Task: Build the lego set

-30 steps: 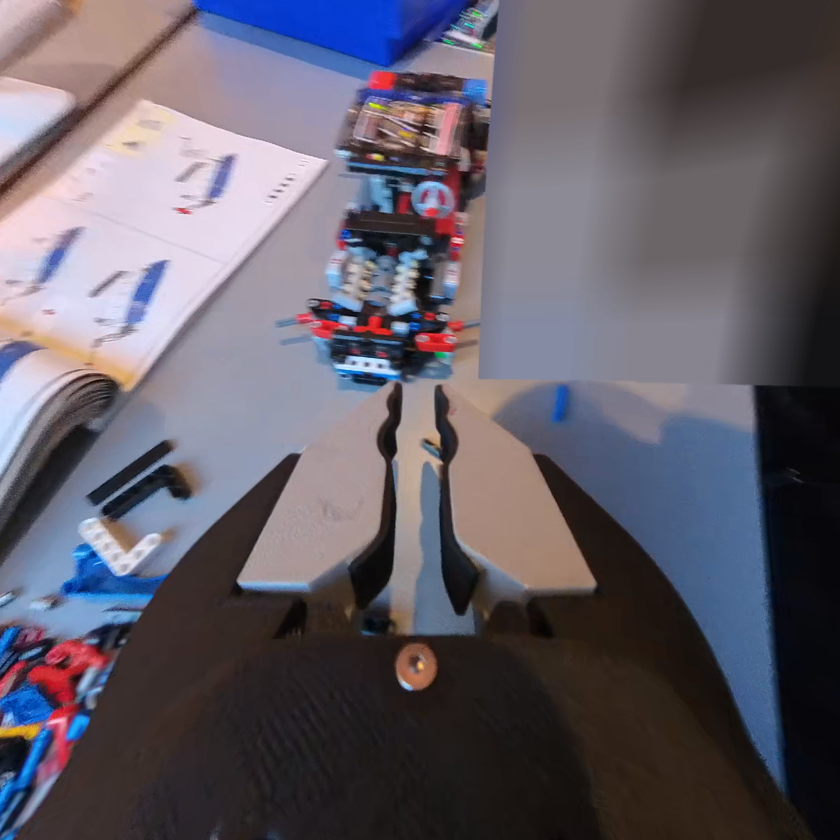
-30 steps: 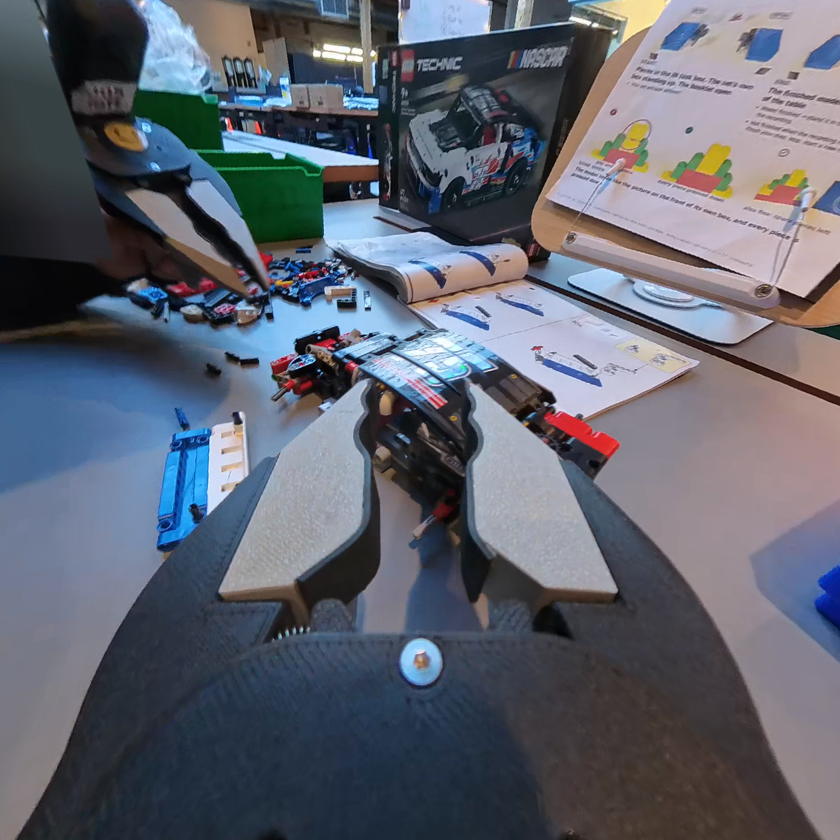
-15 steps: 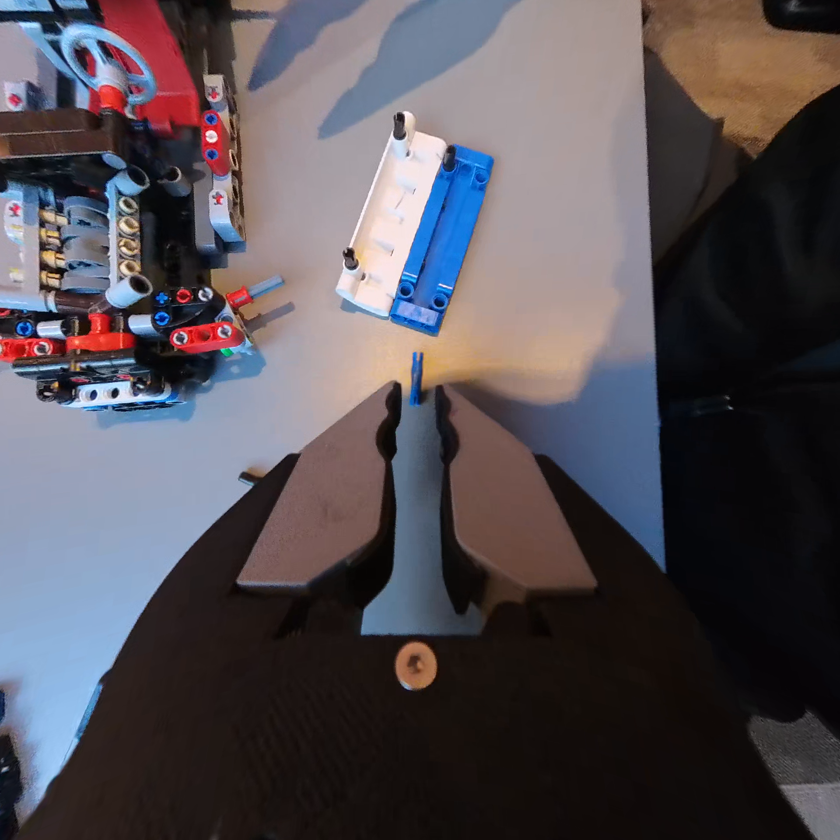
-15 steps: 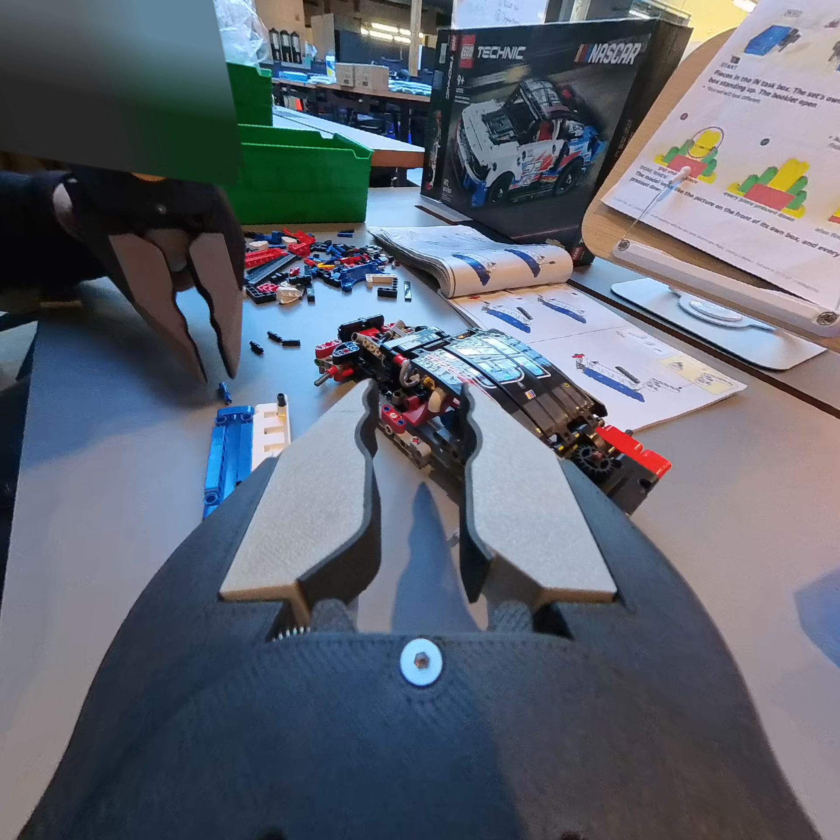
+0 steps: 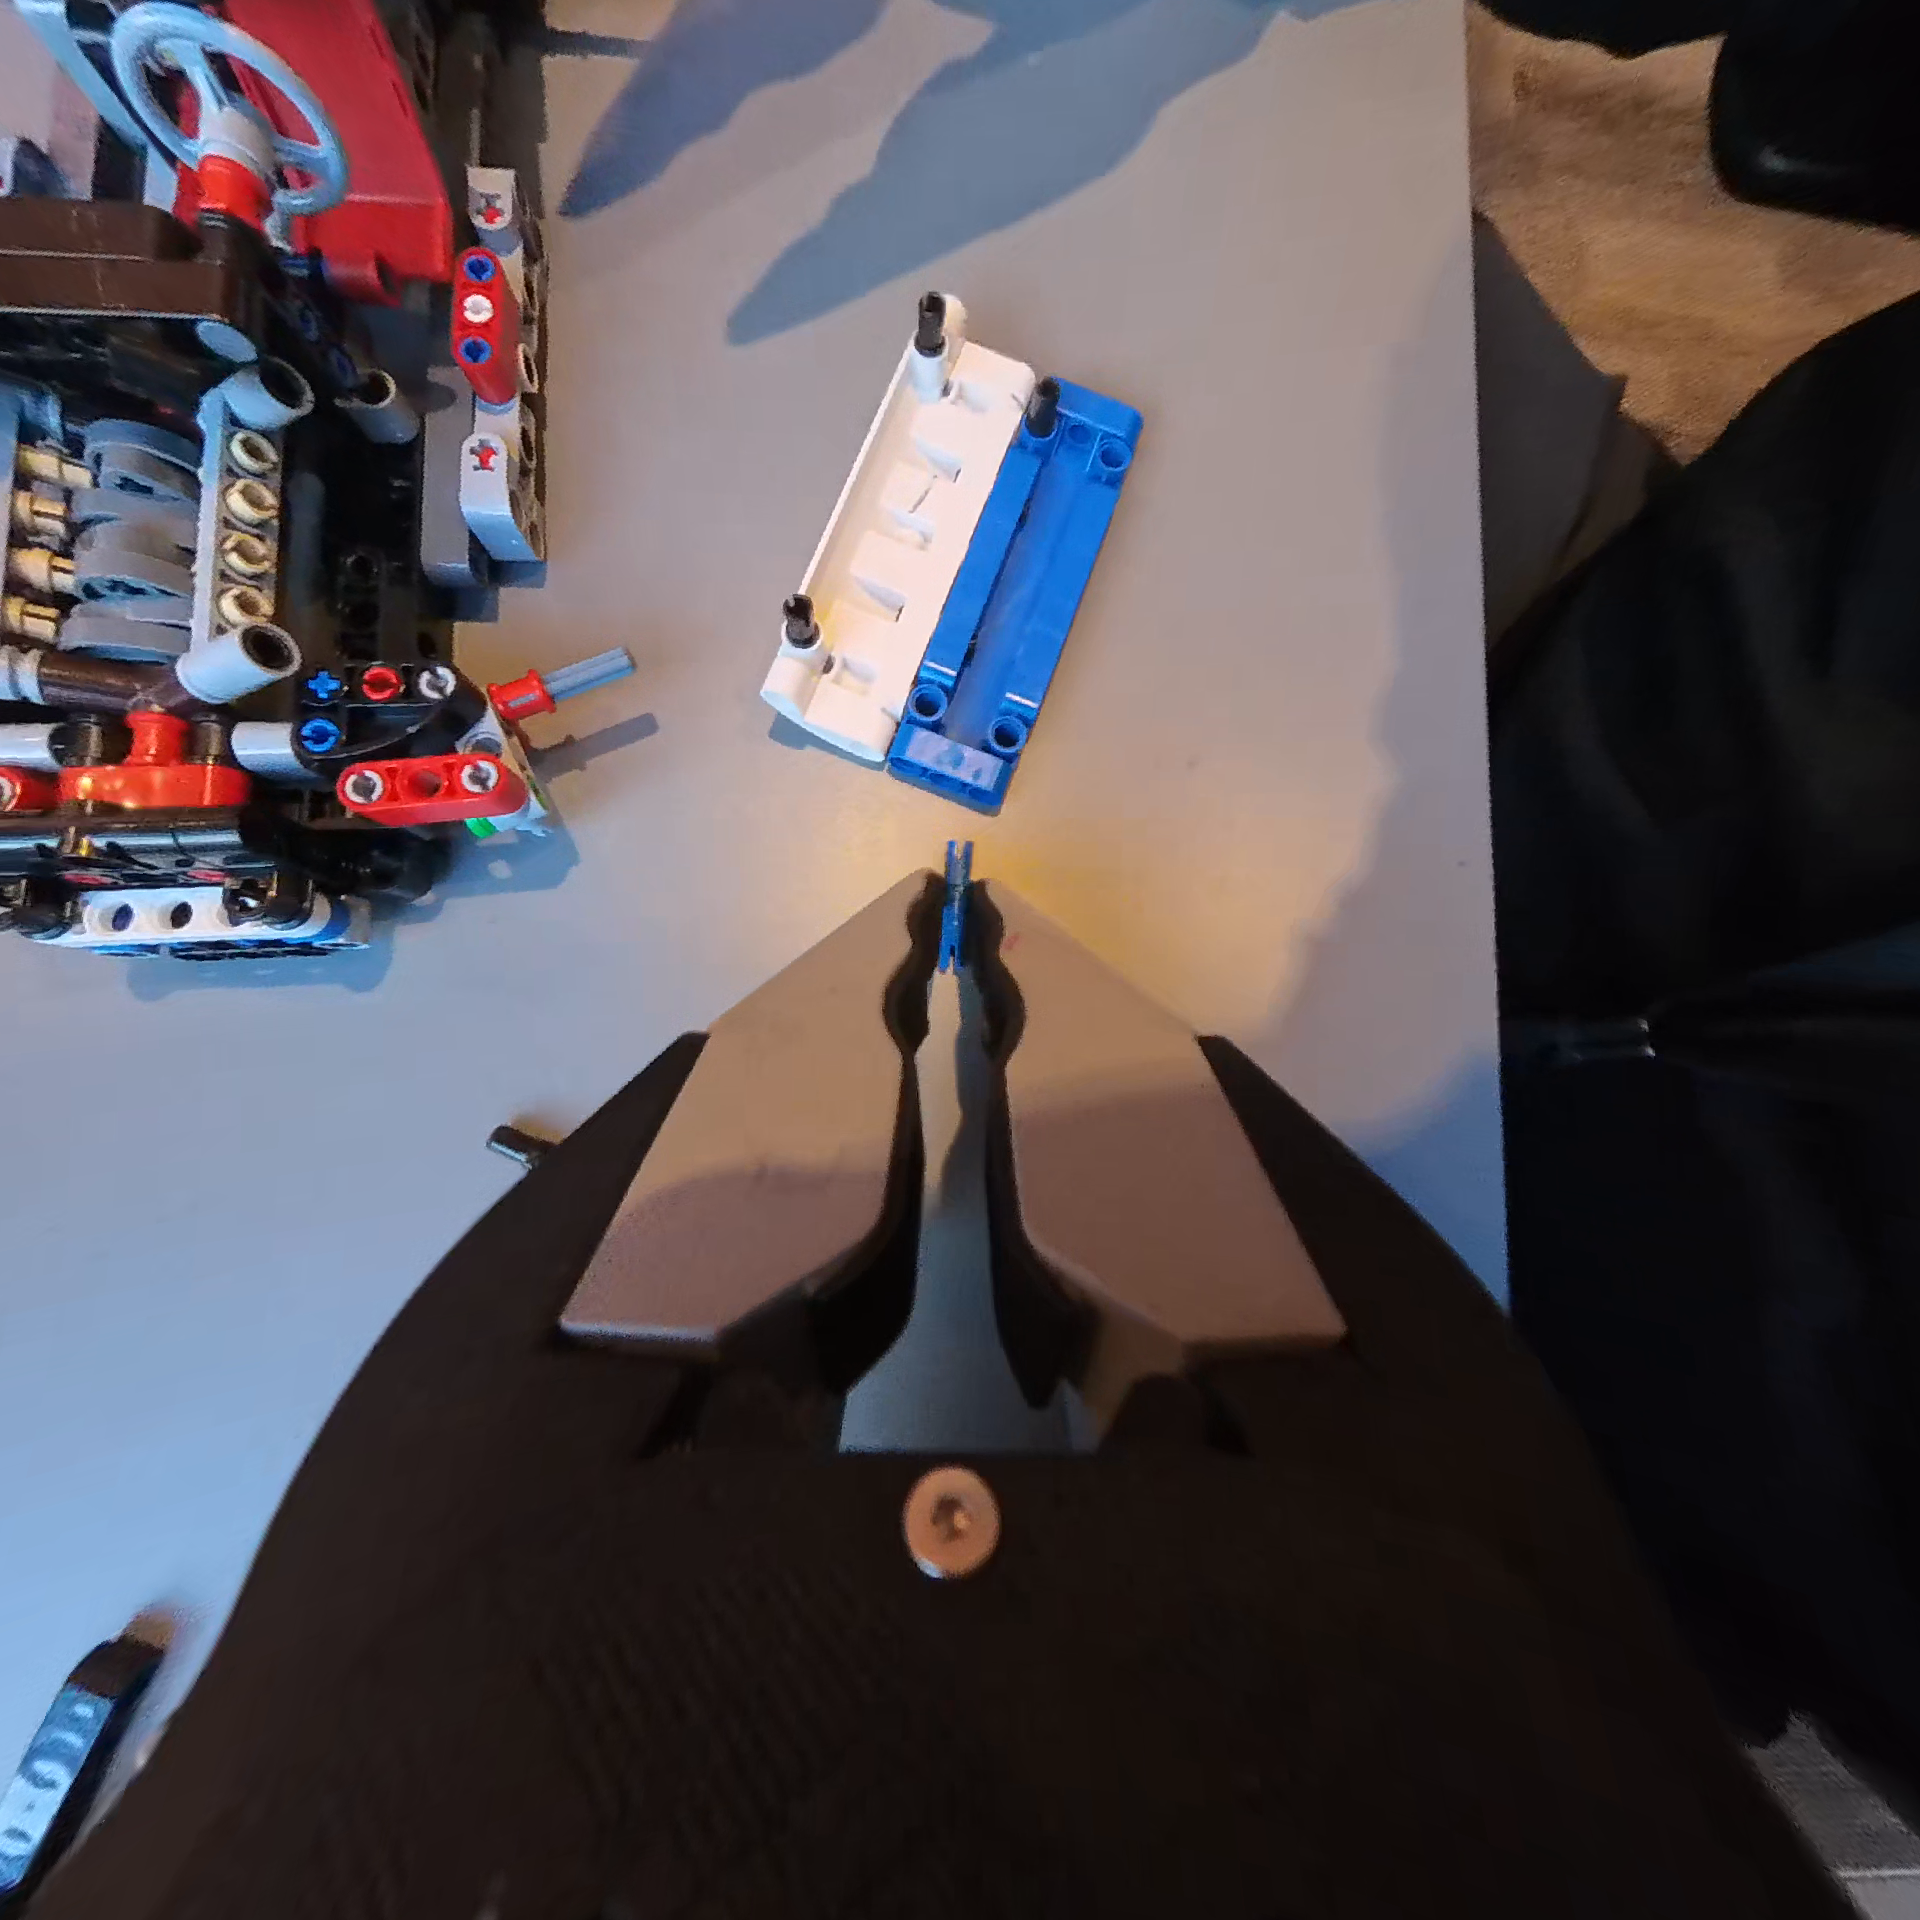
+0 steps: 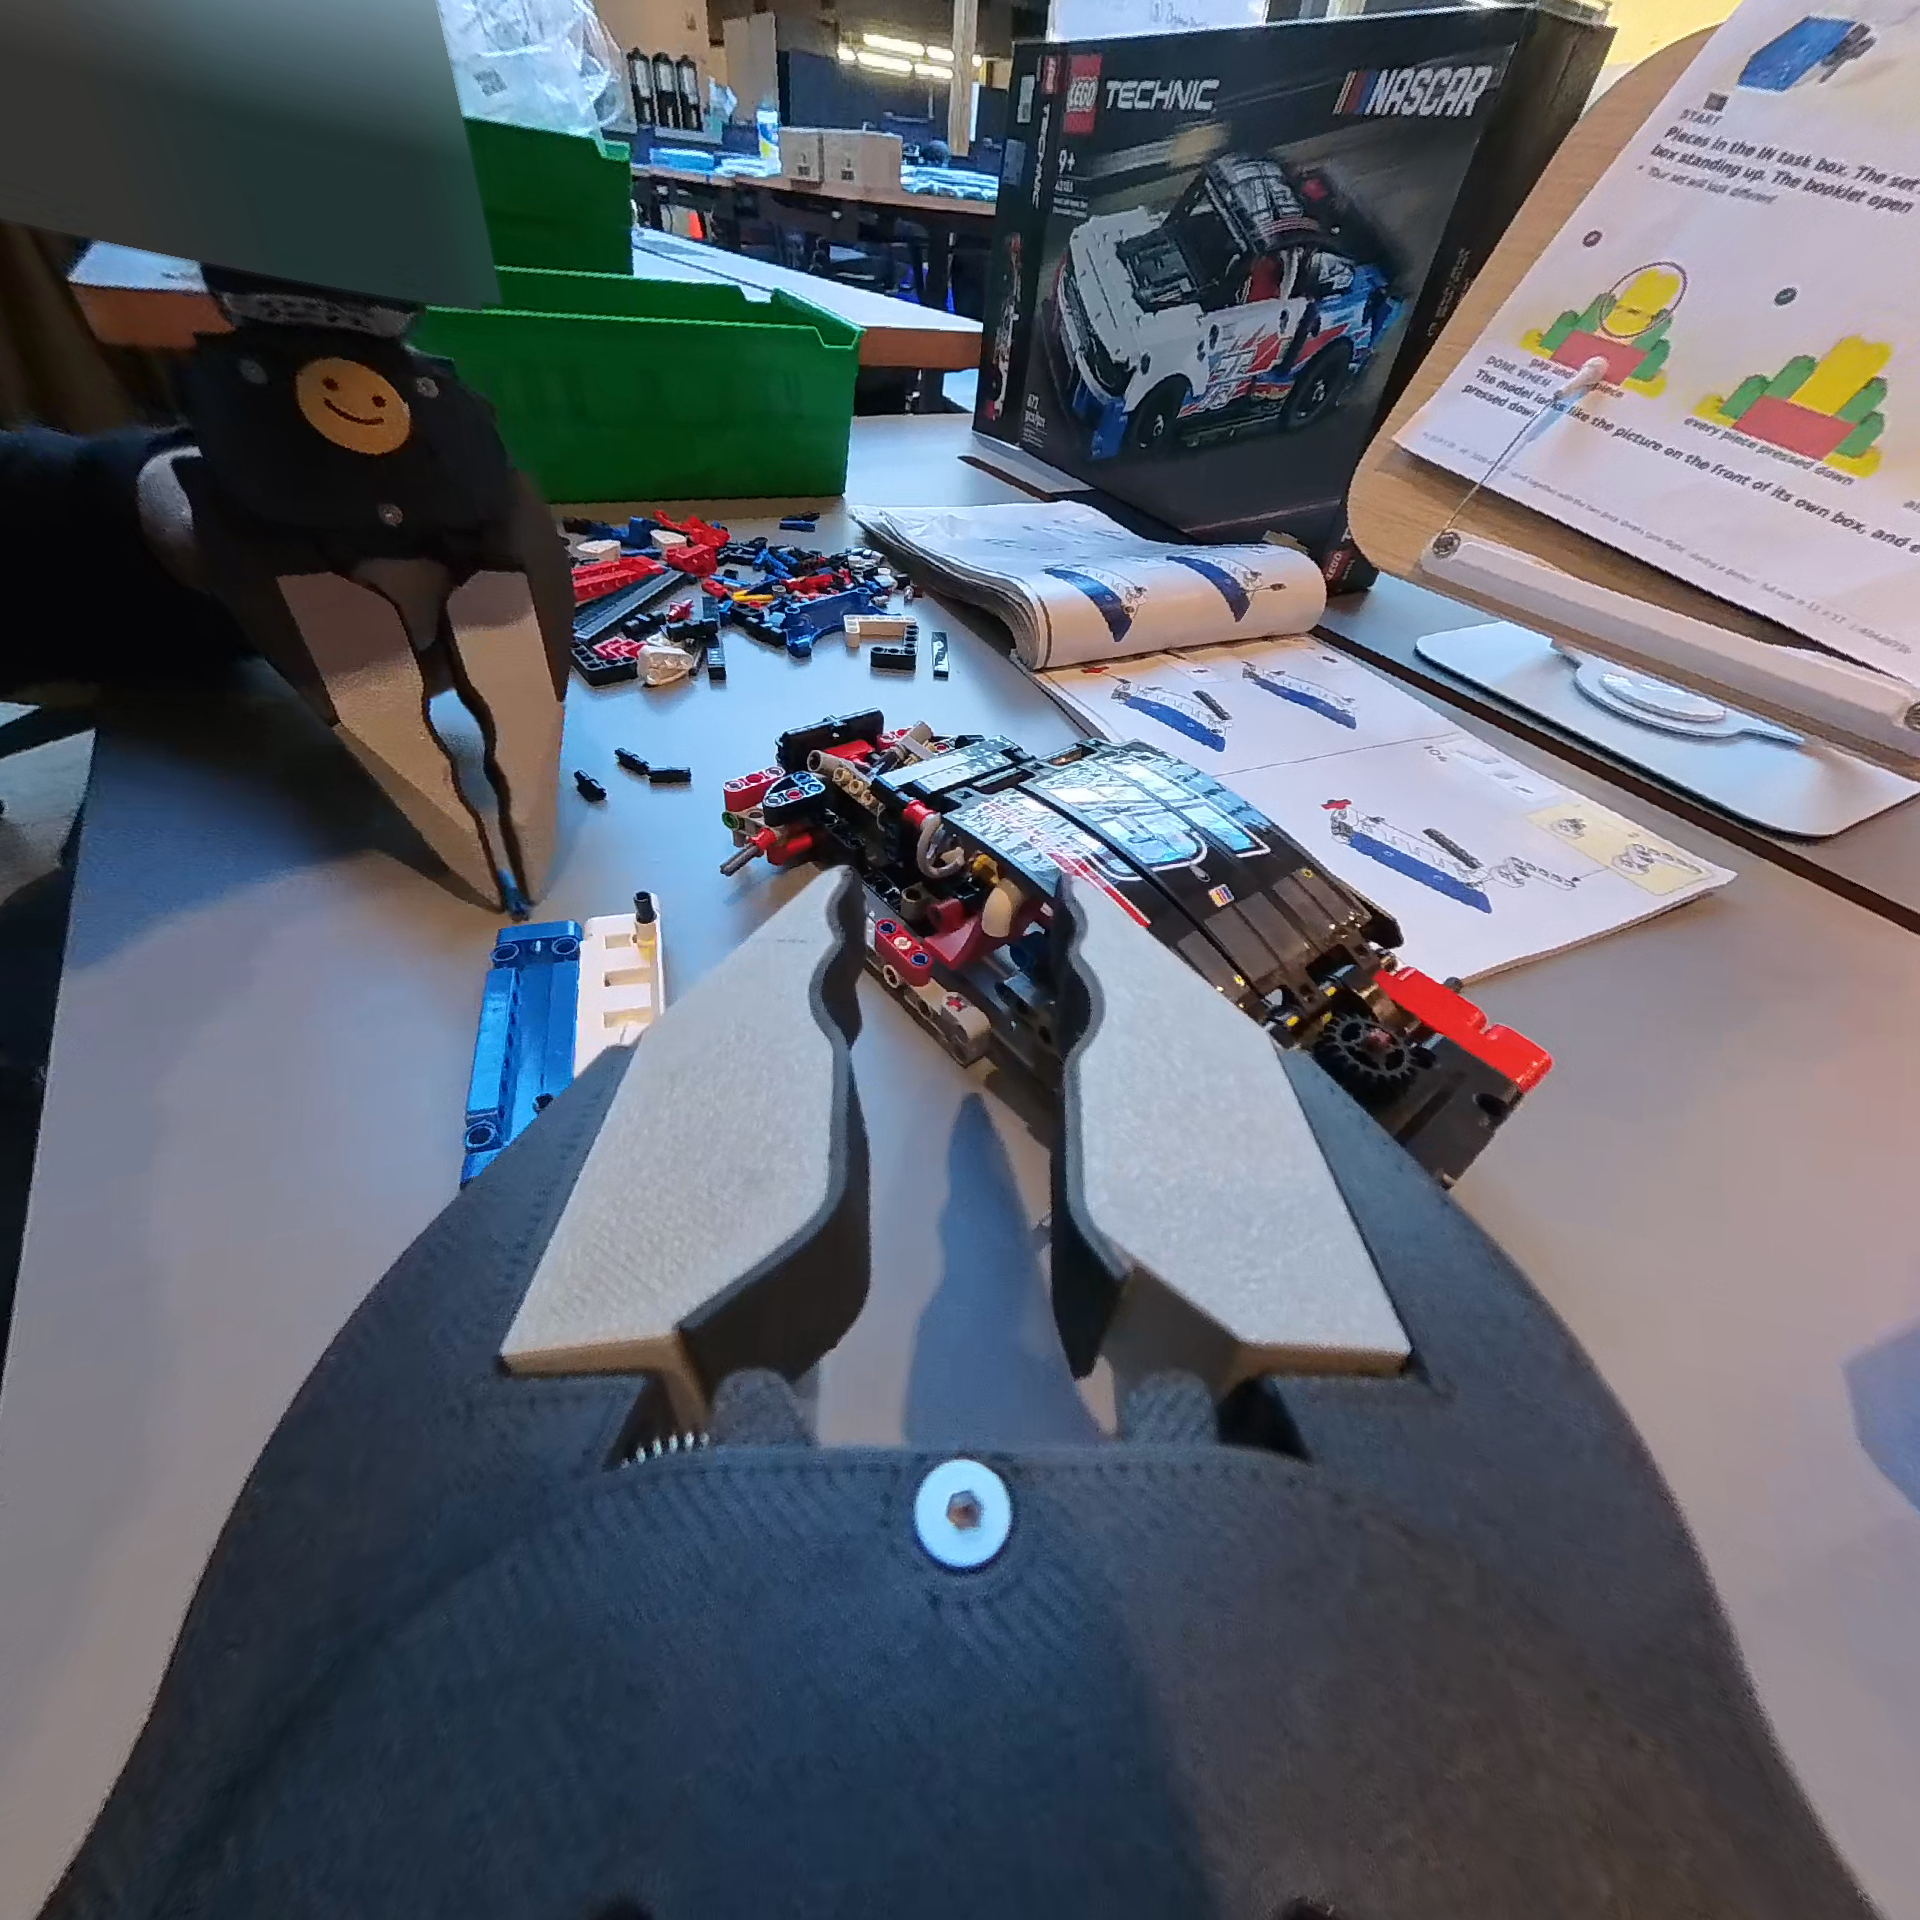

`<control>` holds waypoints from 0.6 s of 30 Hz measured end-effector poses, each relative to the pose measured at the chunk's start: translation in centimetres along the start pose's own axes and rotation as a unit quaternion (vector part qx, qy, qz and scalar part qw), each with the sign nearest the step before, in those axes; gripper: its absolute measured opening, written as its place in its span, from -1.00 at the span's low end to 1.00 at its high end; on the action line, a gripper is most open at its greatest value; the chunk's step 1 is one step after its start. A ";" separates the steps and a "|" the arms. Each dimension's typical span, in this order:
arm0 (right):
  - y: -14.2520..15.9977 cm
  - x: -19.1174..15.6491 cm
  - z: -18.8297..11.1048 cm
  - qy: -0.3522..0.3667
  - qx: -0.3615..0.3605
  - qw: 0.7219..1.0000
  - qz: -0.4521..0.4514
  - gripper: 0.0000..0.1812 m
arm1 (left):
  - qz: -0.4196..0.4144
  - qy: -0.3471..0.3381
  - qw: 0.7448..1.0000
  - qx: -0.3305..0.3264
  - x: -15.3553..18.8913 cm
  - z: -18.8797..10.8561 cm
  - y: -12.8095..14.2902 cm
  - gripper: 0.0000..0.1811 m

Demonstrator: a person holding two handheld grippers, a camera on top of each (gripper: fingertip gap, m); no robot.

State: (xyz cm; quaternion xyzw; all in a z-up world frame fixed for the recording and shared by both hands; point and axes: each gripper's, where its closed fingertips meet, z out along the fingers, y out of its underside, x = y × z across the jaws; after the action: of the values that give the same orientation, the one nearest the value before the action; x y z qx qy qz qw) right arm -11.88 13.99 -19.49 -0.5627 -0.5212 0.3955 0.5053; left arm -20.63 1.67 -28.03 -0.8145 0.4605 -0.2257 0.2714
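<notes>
While the car (image 6: 1091, 894) stands part-built on the table (image 5: 1195, 935), loose pieces (image 6: 748, 603) remain. Left gripper (image 5: 953, 904) pinches a blue pin (image 5: 953, 914) beside the blue-and-white panel (image 5: 956, 582); right gripper (image 6: 956, 914) gapes empty near the car.

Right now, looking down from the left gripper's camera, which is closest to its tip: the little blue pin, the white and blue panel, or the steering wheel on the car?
1. blue pin: pinched at the left gripper's tip.
2. white and blue panel: just beyond the tip.
3. steering wheel: far upper left, on the car.
</notes>
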 end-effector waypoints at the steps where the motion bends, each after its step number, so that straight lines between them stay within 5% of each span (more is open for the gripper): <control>1: 0.0 0.1 0.0 0.001 -0.001 1.000 0.000 -0.63 | -0.001 0.000 1.000 0.001 0.0 0.0 0.0 -0.99; 18: 0.7 -0.7 0.5 -0.008 -0.025 0.999 -0.019 -0.63 | 0.015 -0.019 0.999 0.021 -0.3 -0.1 0.1 -0.98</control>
State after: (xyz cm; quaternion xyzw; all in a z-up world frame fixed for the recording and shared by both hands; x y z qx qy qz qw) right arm -12.30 13.43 -20.30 -0.5619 -0.5455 0.3776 0.4941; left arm -20.86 1.83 -28.03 -0.8056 0.4626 -0.2160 0.3007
